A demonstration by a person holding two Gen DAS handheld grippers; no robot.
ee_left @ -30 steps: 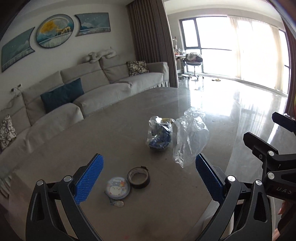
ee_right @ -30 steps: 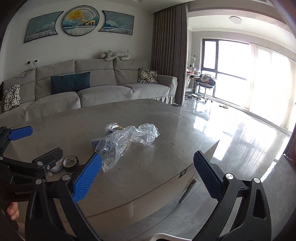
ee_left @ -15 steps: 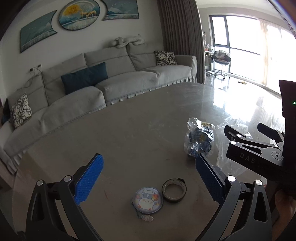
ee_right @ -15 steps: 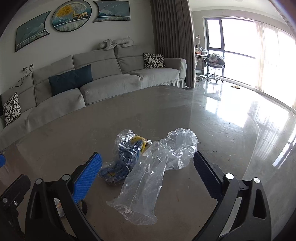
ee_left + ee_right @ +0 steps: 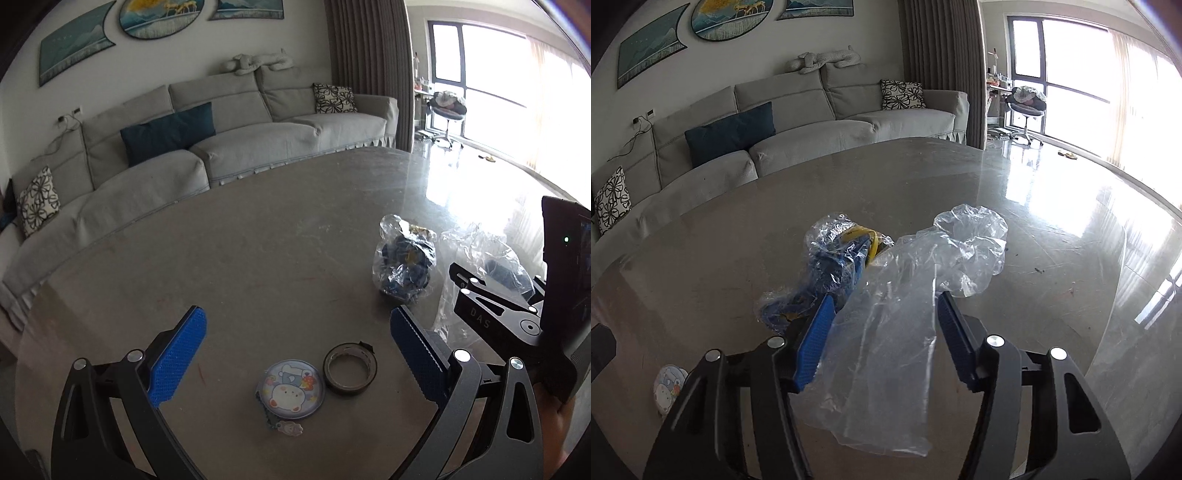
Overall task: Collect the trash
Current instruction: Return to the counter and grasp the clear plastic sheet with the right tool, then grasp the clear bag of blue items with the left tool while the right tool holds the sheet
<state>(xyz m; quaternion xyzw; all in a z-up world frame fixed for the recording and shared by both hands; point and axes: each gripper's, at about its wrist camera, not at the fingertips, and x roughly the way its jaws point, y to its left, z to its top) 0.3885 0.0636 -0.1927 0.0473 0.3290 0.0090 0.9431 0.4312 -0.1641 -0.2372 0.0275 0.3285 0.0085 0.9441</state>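
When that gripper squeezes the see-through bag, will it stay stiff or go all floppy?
Probably floppy: the clear plastic bag lies crumpled and wrinkled on the table. It looks empty, so likely very light. The right gripper is closing around it; the thin film may slip.

On the desk [image 5: 258, 236] lie two pieces of clear plastic: one empty bag [image 5: 908, 325] and one bag stuffed with blue and yellow wrappers [image 5: 834, 269]. Beside them are one roll of tape [image 5: 350, 368] and one round cartoon pouch [image 5: 290, 384] with a single small charm [image 5: 289, 428]. Behind the desk, one sofa [image 5: 221, 147] carries three cushions, one teal [image 5: 168, 133] and two flower-patterned [image 5: 334, 98] [image 5: 37, 201], and three pictures hang on the wall.
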